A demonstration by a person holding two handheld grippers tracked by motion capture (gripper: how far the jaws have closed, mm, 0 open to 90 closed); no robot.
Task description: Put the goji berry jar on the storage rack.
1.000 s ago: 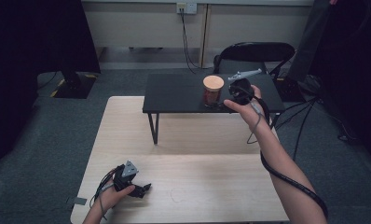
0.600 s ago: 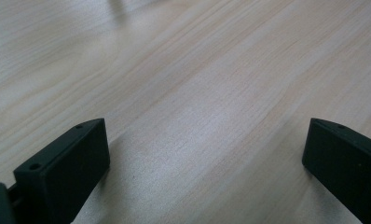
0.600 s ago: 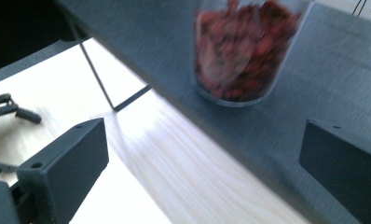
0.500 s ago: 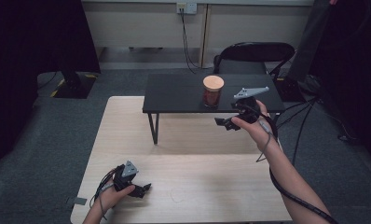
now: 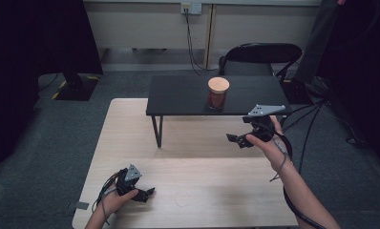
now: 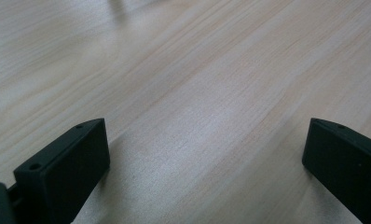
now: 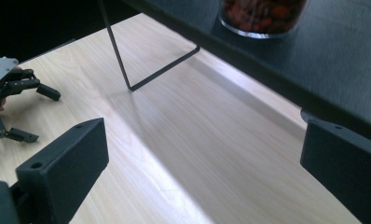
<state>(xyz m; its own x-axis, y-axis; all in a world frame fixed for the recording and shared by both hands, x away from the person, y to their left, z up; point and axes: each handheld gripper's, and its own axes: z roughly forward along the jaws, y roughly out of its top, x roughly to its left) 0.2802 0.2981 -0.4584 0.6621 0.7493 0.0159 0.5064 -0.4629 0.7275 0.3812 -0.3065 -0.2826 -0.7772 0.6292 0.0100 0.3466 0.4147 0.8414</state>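
Observation:
A glass jar with a wooden lid and red contents stands on the black raised shelf; its base shows at the top of the right gripper view. My right gripper hovers open and empty over the wooden table, in front of and below the shelf's right end. My left gripper rests low at the table's front left, open with bare wood between its jaws. The right gripper view also shows that left gripper far off.
The shelf stands on thin black wire legs at the table's far side. A black folding chair sits behind it. Cables trail off to the right over grey carpet.
My right gripper has drawn back from the jar, down off the shelf and toward me. The jar stays on the shelf. The left gripper has not moved.

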